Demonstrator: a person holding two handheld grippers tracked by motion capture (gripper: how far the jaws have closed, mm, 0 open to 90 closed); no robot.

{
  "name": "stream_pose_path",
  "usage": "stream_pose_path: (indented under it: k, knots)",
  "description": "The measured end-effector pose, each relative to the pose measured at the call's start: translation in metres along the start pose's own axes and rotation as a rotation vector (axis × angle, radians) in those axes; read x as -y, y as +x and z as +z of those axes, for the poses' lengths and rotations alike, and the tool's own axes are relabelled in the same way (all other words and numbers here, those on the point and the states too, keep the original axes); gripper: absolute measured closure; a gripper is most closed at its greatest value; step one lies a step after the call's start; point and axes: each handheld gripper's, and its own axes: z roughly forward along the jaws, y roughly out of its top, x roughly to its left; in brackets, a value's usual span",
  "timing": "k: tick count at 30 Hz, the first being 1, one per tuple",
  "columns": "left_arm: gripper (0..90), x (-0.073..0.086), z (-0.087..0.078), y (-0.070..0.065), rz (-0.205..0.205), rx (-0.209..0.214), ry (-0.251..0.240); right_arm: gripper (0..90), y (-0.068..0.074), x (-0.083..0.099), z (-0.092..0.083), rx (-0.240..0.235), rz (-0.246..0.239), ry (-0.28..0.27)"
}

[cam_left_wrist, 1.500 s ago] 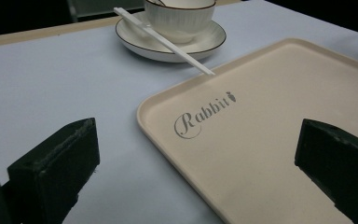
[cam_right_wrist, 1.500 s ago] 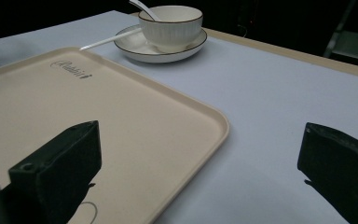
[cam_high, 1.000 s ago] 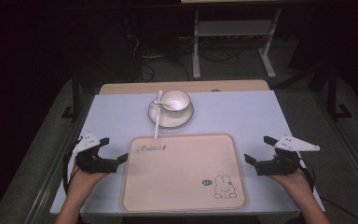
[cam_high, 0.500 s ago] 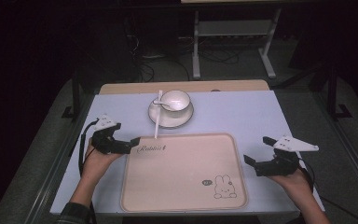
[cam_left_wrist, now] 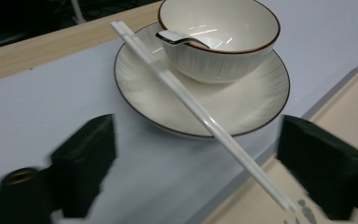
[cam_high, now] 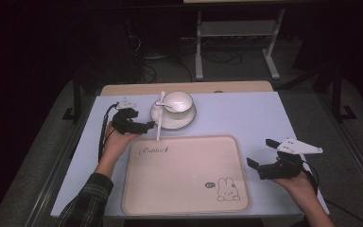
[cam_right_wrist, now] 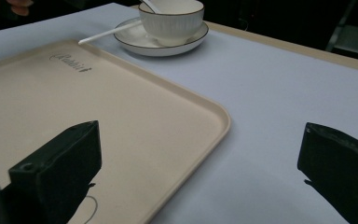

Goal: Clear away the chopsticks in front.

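White chopsticks (cam_left_wrist: 200, 114) lie as a pair across the rim of the saucer (cam_left_wrist: 242, 100), far ends on the plate beside the bowl (cam_left_wrist: 219, 39), near ends overhanging onto the edge of the beige tray (cam_high: 184, 175). A spoon (cam_left_wrist: 179, 39) rests inside the bowl.

Left gripper (cam_high: 144, 126): held just beside the saucer's left side, jaws apart, nothing between them yet. In the left gripper view the chopsticks run diagonally through the gap between the two black jaws, closer to the right-hand one (neither jaw appears to touch them).

Right gripper (cam_high: 255, 168): parked low at the tray's right edge, well apart from the dishes, jaws spread wide and empty.

Step in hand, as I read it: approach for a pick of the chopsticks, reach nearly complete, grasp not started.

Next move calls for: lowering the jaws until they straddle both sticks at once, somewhere along the unsupported stretch between saucer rim and tray, then closing squarely. The sticks are thin and smooth; an off-axis pinch could split the pair or roll one off the rim.
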Motion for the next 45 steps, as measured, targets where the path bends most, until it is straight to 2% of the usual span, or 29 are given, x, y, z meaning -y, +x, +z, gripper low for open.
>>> stream_pose_path:
  k: [1,4,6,9,12,15,19,27,29,36,45]
  knots:
    - [14.9,-0.004,0.01,0.0,0.0,-0.004,0.025,0.0,-0.001,0.0,0.0,-0.001,0.004,-0.004]
    - [19.4,-0.008,0.019,0.0,-0.017,0.002,0.023,0.0,-0.001,0.001,0.001,-0.003,0.002,0.006]
    - [22.9,-0.012,0.025,-0.001,-0.014,0.0,0.037,0.0,-0.001,0.001,0.001,-0.004,0.004,0.004]
    - [30.2,-0.02,0.038,-0.003,-0.008,-0.03,0.081,0.0,-0.001,0.001,0.0,-0.003,0.005,0.0]
    - [41.6,-0.02,0.045,-0.003,-0.011,-0.044,0.101,0.0,-0.002,0.001,-0.001,0.0,0.006,-0.005]
    - [48.5,-0.019,0.057,-0.003,-0.008,-0.065,0.127,0.0,-0.002,0.0,-0.002,0.0,0.009,-0.014]
    - [53.3,-0.015,0.066,-0.003,-0.017,-0.055,0.149,0.0,-0.002,0.0,-0.002,0.001,0.007,-0.018]
    - [65.2,-0.015,0.074,0.0,0.01,-0.11,0.153,0.0,-0.003,0.0,-0.003,0.003,0.011,-0.025]
    - [66.9,-0.016,0.075,0.002,0.008,-0.12,0.15,0.0,-0.003,0.0,-0.003,0.002,0.012,-0.027]
    - [73.8,-0.021,0.08,0.005,0.04,-0.15,0.165,0.0,-0.004,0.0,-0.003,0.002,0.013,-0.031]
    - [75.9,-0.025,0.084,0.008,0.046,-0.145,0.179,0.0,-0.004,0.0,-0.004,0.0,0.013,-0.032]
